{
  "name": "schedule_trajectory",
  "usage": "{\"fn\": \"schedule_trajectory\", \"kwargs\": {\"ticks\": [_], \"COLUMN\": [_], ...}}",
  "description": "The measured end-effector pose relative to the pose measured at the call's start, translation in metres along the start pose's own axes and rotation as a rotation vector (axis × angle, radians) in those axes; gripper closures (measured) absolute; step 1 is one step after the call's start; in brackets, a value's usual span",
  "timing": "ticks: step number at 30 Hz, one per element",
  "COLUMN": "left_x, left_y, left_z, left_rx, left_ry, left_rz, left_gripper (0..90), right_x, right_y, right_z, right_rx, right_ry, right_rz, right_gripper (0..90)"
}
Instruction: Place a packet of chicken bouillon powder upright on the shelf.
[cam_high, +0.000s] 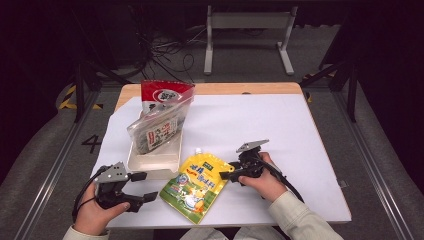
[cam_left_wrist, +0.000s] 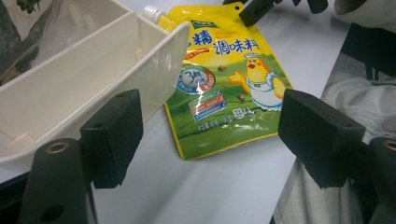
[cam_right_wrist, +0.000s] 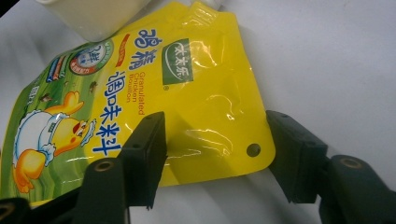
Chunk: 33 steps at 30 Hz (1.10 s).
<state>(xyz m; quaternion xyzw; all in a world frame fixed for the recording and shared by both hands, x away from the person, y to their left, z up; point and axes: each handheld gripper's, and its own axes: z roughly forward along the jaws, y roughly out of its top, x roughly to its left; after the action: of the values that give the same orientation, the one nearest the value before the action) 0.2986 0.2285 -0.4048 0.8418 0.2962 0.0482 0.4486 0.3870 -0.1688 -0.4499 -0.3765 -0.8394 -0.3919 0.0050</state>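
On the table, near edge: glossy yellow-and-green seasoning pouch (cam_high: 196, 187) with a white spout and a cartoon chick, lying flat on the white table cover (cam_high: 280, 130).
Pouch position: just beside the near corner of the cream plastic tray (cam_high: 152, 162), between the two grippers.
Cream tray, contents: clear zip bag of dark dried goods (cam_high: 156, 127) propped in it, leaning back against a red-and-white packet (cam_high: 162, 92).
Right gripper (cam_high: 227, 176): held in the person's right hand (cam_high: 262, 180), black jaws pointed at the pouch's upper corner.
Right jaws: moderately wide apart, straddling the corner with the punched hole (cam_right_wrist: 253, 150); one jaw lies over the film, the other stands just off the edge; no squeeze visible, nothing gripped.
Left gripper (cam_high: 144, 186): held in the left hand (cam_high: 95, 215) at the table's near left corner.
Left jaws: wide apart, empty; tray wall just beyond one jaw, pouch farther ahead.
Far floor: grey metal stand (cam_high: 247, 30) and loose cables.
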Motion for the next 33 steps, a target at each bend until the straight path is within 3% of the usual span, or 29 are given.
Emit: {"fn": "schedule_trajectory", "kwargs": {"ticks": [4, 11, 15, 20, 28, 33], "left_x": [-0.001, -0.004, -0.004, -0.002, -0.005, -0.003], "left_y": [0.0, -0.004, -0.007, -0.009, -0.013, -0.014], "left_z": [0.006, 0.027, 0.037, 0.042, 0.058, 0.059], "left_rx": [0.026, 0.061, 0.085, 0.087, 0.194, 0.187], "left_ry": [-0.02, -0.099, -0.116, -0.133, -0.178, -0.179], "left_rz": [0.01, 0.039, 0.057, 0.043, 0.07, 0.062], "left_gripper": [24.2, 48.1, 55.2, 61.8, 81.8, 86.0], "right_x": [0.0, 0.001, 0.001, 0.0, -0.002, -0.002], "right_y": [0.001, 0.002, 0.002, 0.002, 0.0, 0.0], "right_z": [-0.004, -0.006, -0.006, -0.005, -0.005, -0.003], "right_rx": [-0.014, -0.011, -0.011, -0.006, 0.016, 0.02], "right_ry": [0.001, -0.001, -0.004, -0.006, -0.01, -0.001], "right_rz": [0.01, 0.009, 0.005, 0.006, 0.022, 0.033], "right_gripper": [48.8, 50.9, 51.1, 50.9, 50.2, 47.4]}}
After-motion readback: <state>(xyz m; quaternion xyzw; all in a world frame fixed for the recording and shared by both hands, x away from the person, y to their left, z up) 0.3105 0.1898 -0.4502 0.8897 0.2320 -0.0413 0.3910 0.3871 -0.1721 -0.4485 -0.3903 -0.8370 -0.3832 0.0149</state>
